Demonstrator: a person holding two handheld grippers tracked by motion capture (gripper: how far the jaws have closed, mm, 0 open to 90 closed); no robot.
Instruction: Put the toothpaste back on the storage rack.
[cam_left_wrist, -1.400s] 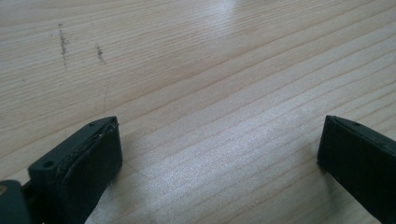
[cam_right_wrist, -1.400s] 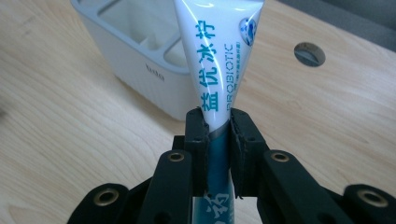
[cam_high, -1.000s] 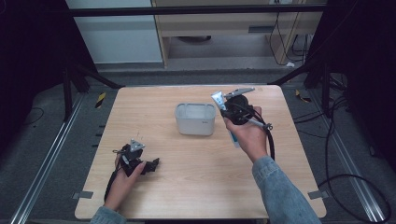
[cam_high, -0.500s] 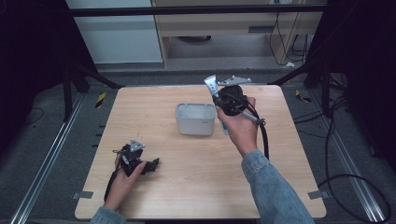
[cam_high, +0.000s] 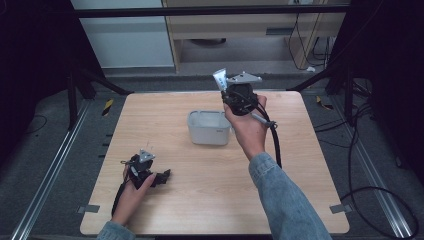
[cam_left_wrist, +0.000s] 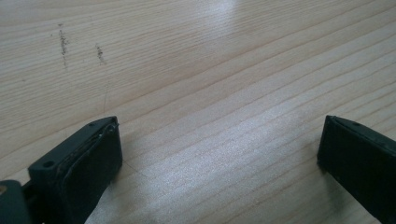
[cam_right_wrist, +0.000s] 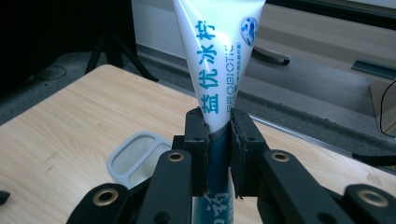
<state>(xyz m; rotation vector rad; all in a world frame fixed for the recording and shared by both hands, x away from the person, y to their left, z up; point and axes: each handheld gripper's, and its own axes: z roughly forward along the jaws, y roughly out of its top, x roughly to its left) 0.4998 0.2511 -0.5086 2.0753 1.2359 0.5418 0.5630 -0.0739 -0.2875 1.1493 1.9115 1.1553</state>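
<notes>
The right hand-held gripper pinches a tube near its lower, darker end, its pads pressed tight on either side; that is a narrow hold on a soft, slick thing, and I'd guess the tube could swivel between the pads or slide out if the hand tips or jolts; squeeze harder and paste might be forced toward the cap instead. The tube stands up over the far side of the bench, above and just behind the bin, so a slip here could drop it beside the bin rather than into it, or send it off the far edge onto the floor; the tube also looks longer than the bin is deep, so I'd expect it to lean on the rim and perhaps tip the light bin.

The tube is white and glossy, flaring to a flat crimped end at the top, with teal characters and the word PROBIOTIC running along it and a small round blue emblem near the wide end; below the pads it turns dark teal.

The left hand-held gripper rests low on the near-left of the bench, its jaws spread wide with bare wood between them.
</notes>
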